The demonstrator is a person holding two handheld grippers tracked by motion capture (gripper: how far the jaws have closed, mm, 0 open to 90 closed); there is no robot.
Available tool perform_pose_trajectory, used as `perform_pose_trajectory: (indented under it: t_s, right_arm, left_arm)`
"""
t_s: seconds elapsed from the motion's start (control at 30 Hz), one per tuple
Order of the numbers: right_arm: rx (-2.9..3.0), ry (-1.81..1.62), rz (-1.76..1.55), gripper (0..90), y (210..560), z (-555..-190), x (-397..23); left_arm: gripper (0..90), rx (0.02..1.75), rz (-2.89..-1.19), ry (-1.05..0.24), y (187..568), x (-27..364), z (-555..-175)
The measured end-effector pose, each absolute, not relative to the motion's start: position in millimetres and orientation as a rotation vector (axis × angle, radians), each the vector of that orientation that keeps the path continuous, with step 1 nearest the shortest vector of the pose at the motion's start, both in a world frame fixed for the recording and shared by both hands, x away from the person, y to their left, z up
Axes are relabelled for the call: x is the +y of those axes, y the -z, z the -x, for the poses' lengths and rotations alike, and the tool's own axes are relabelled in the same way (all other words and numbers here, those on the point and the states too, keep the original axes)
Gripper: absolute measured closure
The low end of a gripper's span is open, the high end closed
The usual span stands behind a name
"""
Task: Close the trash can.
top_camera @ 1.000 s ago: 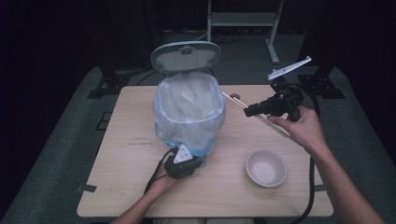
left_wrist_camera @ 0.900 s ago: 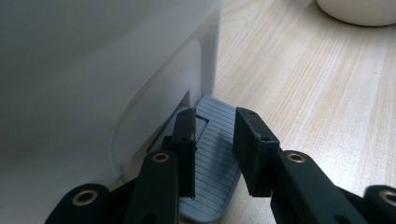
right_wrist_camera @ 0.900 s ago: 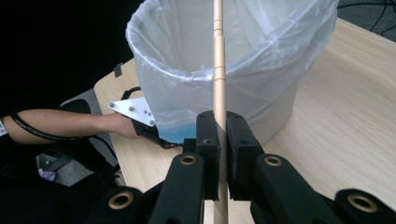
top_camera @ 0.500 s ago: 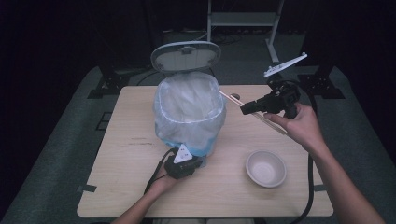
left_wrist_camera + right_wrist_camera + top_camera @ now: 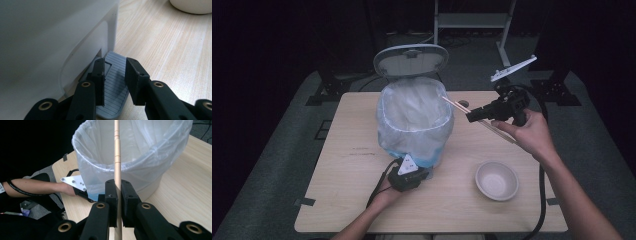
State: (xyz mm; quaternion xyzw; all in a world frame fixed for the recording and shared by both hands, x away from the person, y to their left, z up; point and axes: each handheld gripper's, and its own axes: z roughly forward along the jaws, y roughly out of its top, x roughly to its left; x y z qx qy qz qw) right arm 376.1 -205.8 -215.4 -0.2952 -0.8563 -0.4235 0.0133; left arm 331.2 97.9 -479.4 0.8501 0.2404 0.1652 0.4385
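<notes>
Since the earlier frames, the right gripper (image 5: pixel 472 117) has lifted slightly and shifted toward the pedal bin (image 5: pixel 414 122), carrying the wooden chopstick (image 5: pixel 117 147) with it. Its jaws are clenched on the chopstick, whose tip reaches over the rim of the clear bin liner (image 5: pixel 130 142). The left gripper (image 5: pixel 113 75) stands released, jaws parted over the grey ribbed foot pedal (image 5: pixel 113 86) at the bin's base. The lid (image 5: pixel 411 60) stands raised. A white bowl (image 5: pixel 496 179) sits on the wooden table (image 5: pixel 337 165), near the right forearm.
</notes>
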Motion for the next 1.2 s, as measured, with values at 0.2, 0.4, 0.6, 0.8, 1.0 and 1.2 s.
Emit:
perform_pose_trajectory:
  t_s: [0.2,0.4,0.6,0.8,1.0,1.2]
  right_arm:
    - [-2.681,1.312,0.903,84.7,209,-379,-196]
    - [-2.697,1.303,0.879,84.7,202,-384,-184]
    - [-2.714,1.28,0.853,84.7,196,-390,-169]
    - [-2.733,1.246,0.819,84.7,192,-396,-147]
    - [-2.752,1.22,0.783,84.7,189,-403,-127]
    - [-2.772,1.184,0.766,84.7,189,-411,-110]
  left_arm:
    - [69.9,0.597,-2.113,-0.411,479,98,-331]
    - [70.0,0.597,-2.113,-0.409,479,98,-331]
    - [69.9,0.597,-2.113,-0.41,479,98,-331]
    - [69.9,0.599,-2.113,-0.411,479,98,-331]
    - [69.9,0.596,-2.112,-0.409,479,98,-331]
    - [69.9,0.597,-2.114,-0.409,479,98,-331]
